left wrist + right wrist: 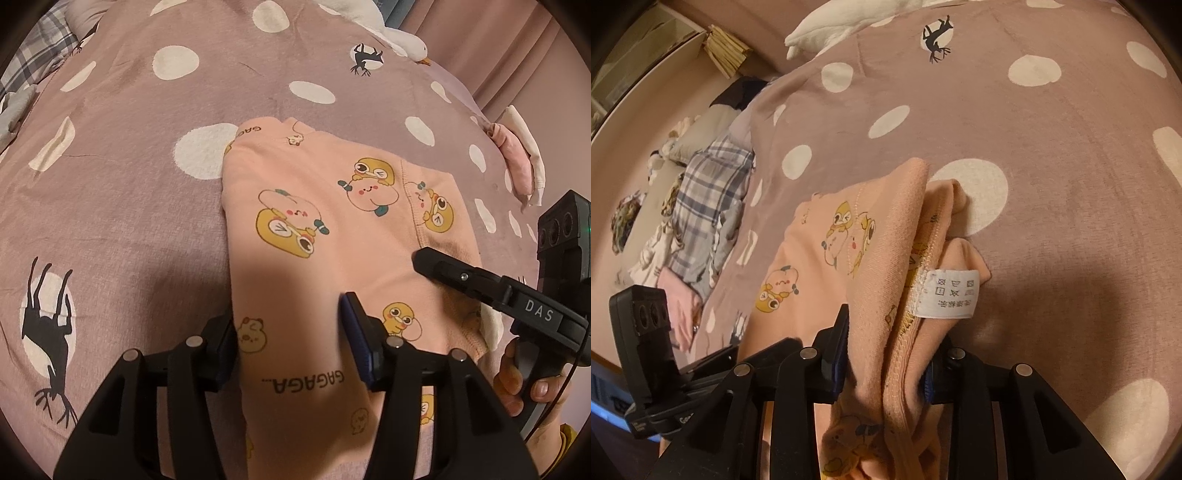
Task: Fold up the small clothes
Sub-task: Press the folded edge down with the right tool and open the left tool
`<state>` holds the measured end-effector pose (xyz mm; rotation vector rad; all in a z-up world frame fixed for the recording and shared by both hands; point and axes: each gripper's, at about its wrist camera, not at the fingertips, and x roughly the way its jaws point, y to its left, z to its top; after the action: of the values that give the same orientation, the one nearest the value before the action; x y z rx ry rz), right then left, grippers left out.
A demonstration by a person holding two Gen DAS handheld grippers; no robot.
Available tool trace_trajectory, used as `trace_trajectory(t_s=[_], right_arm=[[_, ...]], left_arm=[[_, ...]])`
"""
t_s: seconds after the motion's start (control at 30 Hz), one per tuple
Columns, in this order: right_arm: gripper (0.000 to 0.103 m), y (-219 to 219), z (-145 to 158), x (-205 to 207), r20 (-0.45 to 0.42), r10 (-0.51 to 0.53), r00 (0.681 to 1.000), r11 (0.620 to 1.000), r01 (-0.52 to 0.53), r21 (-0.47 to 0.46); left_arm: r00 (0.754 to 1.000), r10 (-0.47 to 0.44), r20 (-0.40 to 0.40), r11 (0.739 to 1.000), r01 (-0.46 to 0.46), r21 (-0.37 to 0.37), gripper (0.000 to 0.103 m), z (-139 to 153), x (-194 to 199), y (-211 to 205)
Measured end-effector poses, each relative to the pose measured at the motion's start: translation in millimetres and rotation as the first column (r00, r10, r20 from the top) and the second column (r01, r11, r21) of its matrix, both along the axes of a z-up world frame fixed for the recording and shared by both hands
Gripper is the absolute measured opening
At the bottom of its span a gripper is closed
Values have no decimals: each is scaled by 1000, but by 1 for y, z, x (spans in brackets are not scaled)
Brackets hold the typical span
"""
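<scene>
A small peach garment (332, 221) printed with cartoon ducks lies partly folded on the bedspread. My left gripper (291, 339) hangs over its near end, open. One finger is at the cloth's left edge, and the blue pad (356, 332) is above the print; neither presses. In the right wrist view my right gripper (886, 354) is shut on a bunched, lifted edge of the garment (820, 236). A white care label (947, 293) hangs just beyond its fingers. The left wrist view shows the right gripper (432, 266) reaching in from the right at the garment's hem, with a hand (517, 376) on its handle.
The mauve bedspread (129, 147) has white dots and black deer. A white goose plush (406, 44) lies at the far edge. Folded pink and white clothes (521, 162) sit at the right. Plaid cloth (709, 206) and other laundry (679, 302) lie beyond the left gripper's camera housing (646, 317).
</scene>
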<state>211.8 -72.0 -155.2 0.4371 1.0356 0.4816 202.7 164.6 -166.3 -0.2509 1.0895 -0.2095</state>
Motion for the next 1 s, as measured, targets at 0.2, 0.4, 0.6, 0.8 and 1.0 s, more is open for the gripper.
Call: trace_trajectory(t_s=[0.2,0.4,0.6,0.8,1.0], right_arm=[[30,-3,-1,-1,-4,-5,1000,1000,5,5],[30,-2,0,-1,-4,-5,1000,1000,5,5],[30,-4,0,-1,-3,-9,1000,1000,9,1],[30,-7,0,-3,-4,-16,1000,1000,16,1],[30,-10,0,-4,-5,-18,1000,1000,18,2]], left_arm=[[1000,2,0,1000,-2,7,54,0,0,0],[1000,3,-1,1000,-3,12,55,0,-1,0],[1000,5,2,1000,-5,19,55,0,-6,2],[1000,9,3,1000,-9,25,56,0,-10,3],[1000,8,7,999,-8,37,57,1,-14,4]])
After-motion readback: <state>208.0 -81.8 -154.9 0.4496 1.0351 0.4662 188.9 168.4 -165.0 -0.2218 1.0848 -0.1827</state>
